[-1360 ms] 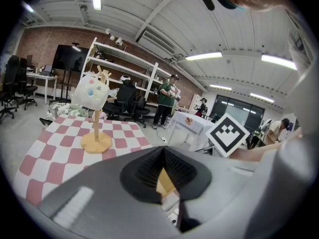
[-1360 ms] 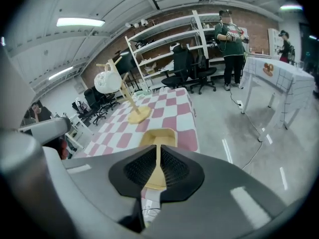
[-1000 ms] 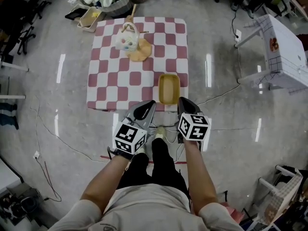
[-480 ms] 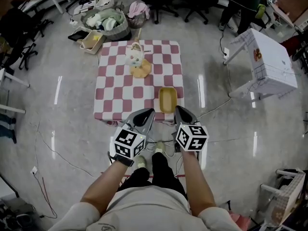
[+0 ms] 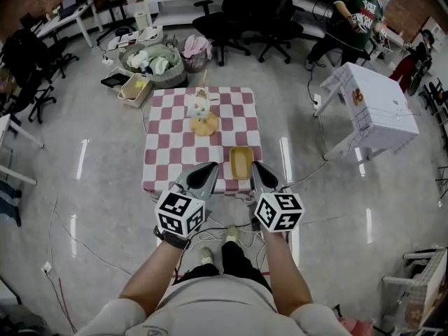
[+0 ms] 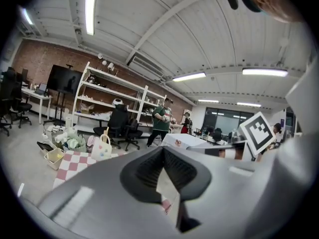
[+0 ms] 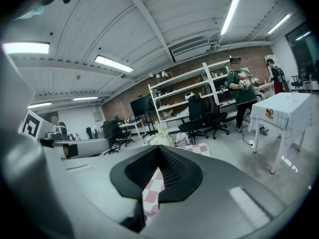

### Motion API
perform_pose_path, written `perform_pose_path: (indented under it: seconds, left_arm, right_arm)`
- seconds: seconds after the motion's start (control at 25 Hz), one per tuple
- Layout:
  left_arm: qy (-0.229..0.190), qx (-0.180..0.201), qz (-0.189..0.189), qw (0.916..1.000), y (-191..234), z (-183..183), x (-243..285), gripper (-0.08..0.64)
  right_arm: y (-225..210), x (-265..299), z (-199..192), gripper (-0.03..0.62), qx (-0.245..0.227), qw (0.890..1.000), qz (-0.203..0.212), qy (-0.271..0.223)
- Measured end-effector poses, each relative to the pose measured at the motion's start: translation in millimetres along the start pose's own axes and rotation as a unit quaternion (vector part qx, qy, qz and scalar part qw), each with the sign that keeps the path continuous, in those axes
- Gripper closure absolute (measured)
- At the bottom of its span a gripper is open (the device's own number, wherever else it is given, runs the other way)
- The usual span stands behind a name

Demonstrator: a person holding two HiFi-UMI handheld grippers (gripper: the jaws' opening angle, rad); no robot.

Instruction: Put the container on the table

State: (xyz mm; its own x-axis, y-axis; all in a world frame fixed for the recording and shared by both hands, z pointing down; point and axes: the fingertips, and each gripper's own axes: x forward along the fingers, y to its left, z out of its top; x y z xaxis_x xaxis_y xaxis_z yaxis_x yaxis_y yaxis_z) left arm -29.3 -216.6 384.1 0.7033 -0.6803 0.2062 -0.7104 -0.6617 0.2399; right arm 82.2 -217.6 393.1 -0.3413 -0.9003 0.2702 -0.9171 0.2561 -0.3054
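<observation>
In the head view the yellow container [image 5: 241, 162] sits on the red-and-white checkered table [image 5: 168, 152], at its near right edge. My left gripper [image 5: 211, 166] and right gripper [image 5: 255, 166] are held side by side in front of my body, at the table's near edge, either side of the container and not touching it. Both are shut with nothing between the jaws. The left gripper [image 6: 163, 151] looks out over the table [image 6: 75, 163]. Past the right gripper [image 7: 159, 151] only a strip of the checkered cloth [image 7: 153, 193] shows.
A white handbag [image 5: 198, 106] and a tan mat [image 5: 204, 125] lie at the table's far side. Behind it stand a laundry basket [image 5: 154, 60], a floor box [image 5: 135, 88] and office chairs [image 5: 238, 19]. A white table [image 5: 371, 107] stands right. Cables cross the floor.
The head view has drawn back and up, so the table looks smaller and farther. Both grippers stay shut, side by side. The container has not moved on the table.
</observation>
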Motion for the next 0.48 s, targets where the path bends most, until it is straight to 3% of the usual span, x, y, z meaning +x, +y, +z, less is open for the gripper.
perform_pose_path:
  seconds: [0.48]
  left_arm:
    - [-0.057,0.021,-0.002,0.9982,-15.3,59.7,-44.8,0.554]
  right_arm:
    - [44.6,-34.8,59.3,0.581,-0.035,0.997,0.012,-0.064]
